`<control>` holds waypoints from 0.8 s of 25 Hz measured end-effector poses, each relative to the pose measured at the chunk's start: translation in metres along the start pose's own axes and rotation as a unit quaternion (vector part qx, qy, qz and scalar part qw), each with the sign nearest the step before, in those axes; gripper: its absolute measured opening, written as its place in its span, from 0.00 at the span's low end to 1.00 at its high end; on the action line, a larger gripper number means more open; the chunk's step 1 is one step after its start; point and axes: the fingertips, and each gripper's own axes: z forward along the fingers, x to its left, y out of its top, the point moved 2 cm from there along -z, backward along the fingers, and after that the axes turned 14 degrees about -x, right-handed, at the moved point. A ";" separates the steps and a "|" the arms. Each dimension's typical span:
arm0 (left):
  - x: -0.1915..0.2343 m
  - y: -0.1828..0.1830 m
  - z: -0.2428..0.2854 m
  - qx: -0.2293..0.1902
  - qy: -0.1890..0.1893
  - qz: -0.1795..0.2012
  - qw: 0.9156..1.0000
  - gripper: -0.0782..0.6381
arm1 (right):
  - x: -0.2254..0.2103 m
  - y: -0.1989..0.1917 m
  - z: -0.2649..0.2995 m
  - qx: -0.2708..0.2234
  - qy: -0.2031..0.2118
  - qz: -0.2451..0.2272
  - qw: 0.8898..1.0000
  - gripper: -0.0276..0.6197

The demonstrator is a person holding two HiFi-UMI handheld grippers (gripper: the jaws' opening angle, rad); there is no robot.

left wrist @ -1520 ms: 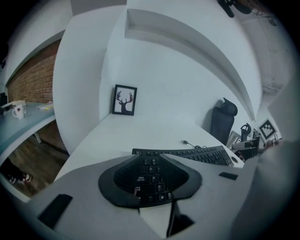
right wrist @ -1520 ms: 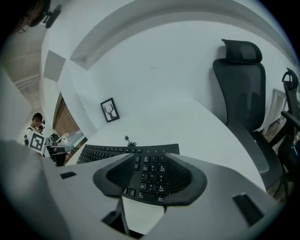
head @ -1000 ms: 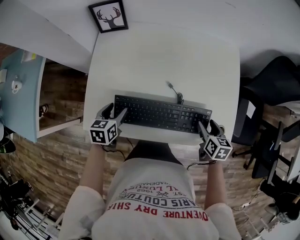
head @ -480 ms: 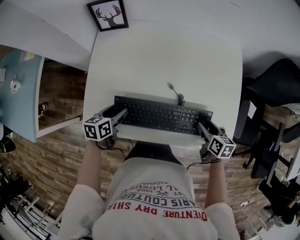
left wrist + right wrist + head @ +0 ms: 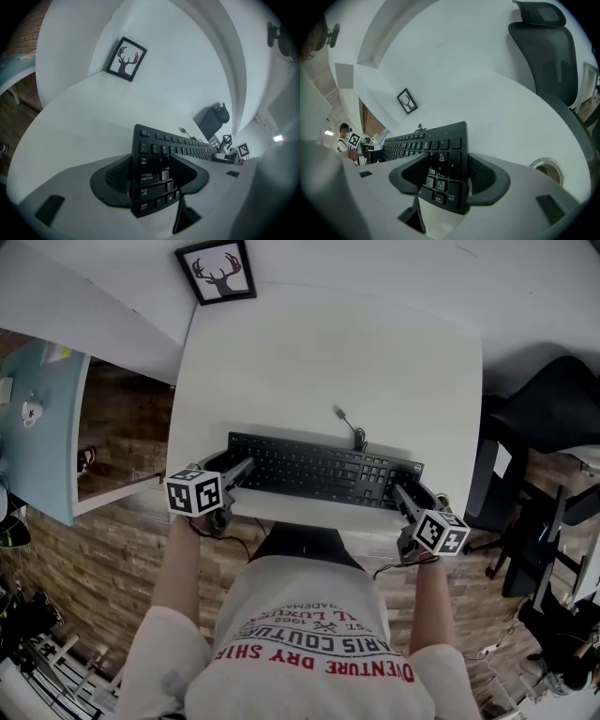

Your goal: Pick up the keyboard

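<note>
Closing a little, left claw has keyboard end between its wide jaws; right claw gapes round the other end. Neither seems clamped yet, so lifting waits.

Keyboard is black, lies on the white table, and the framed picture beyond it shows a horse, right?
Not quite. The framed picture shows a deer's head with antlers, not a horse; the head view shows it plainly. The rest holds: the keyboard is black and lies on the white table.
</note>
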 end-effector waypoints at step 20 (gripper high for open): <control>-0.051 0.064 -0.036 -0.064 -0.006 0.029 0.997 0.48 | 0.035 0.081 -0.037 -0.075 0.022 -0.047 0.996 0.47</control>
